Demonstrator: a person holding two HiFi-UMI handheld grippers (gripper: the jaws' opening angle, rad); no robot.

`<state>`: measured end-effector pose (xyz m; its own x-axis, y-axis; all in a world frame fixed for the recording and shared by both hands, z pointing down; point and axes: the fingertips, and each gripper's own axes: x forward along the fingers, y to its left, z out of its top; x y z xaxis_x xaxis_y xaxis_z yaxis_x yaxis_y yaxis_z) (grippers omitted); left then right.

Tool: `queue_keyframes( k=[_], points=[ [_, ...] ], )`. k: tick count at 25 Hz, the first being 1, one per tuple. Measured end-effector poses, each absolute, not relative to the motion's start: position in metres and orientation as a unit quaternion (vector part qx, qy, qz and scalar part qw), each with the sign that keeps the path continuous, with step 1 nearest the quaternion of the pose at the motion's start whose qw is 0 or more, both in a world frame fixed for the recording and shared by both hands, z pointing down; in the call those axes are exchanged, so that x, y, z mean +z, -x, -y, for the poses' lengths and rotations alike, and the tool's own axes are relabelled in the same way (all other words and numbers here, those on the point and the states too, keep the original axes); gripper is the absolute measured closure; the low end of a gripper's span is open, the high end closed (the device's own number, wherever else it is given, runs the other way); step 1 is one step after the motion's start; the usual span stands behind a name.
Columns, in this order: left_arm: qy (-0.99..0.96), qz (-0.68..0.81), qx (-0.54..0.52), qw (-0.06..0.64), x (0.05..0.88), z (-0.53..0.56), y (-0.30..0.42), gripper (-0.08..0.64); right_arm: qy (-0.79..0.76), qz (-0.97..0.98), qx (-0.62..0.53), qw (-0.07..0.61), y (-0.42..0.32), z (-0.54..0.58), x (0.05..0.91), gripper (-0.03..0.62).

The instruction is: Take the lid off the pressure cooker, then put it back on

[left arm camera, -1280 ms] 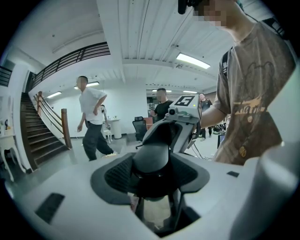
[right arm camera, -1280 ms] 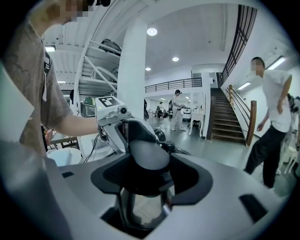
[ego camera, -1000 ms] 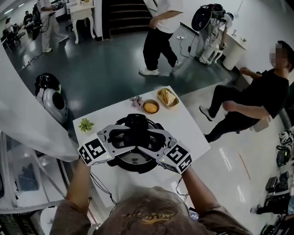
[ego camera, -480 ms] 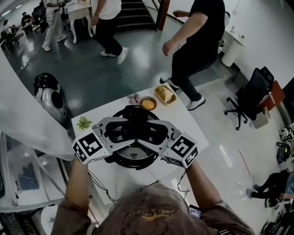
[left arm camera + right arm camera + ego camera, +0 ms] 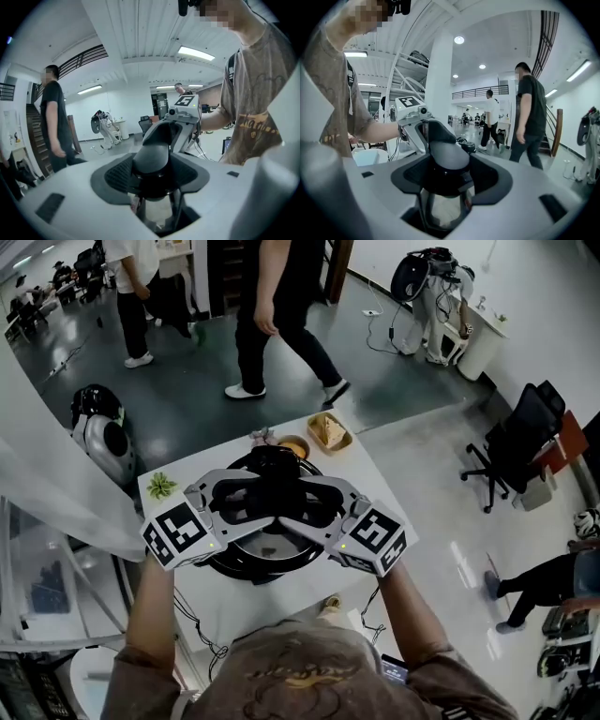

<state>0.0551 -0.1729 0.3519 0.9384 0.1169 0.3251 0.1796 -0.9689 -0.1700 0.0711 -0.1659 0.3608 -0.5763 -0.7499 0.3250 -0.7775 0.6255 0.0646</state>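
Observation:
The pressure cooker is round and black, with a shiny steel middle, and stands on a white table. The lid's black handle sits on top of it. My left gripper and right gripper clasp this handle from opposite sides, jaws wide around it. In the left gripper view the handle fills the gap of the left gripper, with the right gripper's marker cube beyond. The right gripper view mirrors this: the handle fills the right gripper. From above I cannot tell whether the lid is clear of the pot.
At the table's far edge stand a small green plant, an orange-filled bowl, a tray of food and a pink item. People walk on the dark floor beyond. An office chair stands at the right.
Both grippers have risen toward the head camera with the lid's handle between them, still facing each other. The people in the background have walked to new places.

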Motion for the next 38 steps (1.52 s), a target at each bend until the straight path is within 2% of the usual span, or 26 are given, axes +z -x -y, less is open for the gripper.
queue_keyframes(
  k=[14, 25, 38],
  points=[
    [0.980, 0.061, -0.163, 0.099, 0.362, 0.164, -0.081, 0.304, -0.416, 0.891, 0.024, 0.180, -0.095, 0.159, 0.369, 0.327],
    [0.980, 0.023, -0.174, 0.089, 0.368, 0.107, -0.239, 0.304, -0.382, 0.904, 0.019, 0.190, -0.252, 0.102, 0.373, 0.327],
    [0.975, 0.028, -0.209, 0.067, 0.416, 0.117, -0.252, 0.304, -0.376, 0.908, 0.043, 0.182, -0.265, 0.113, 0.422, 0.328]
  ],
)
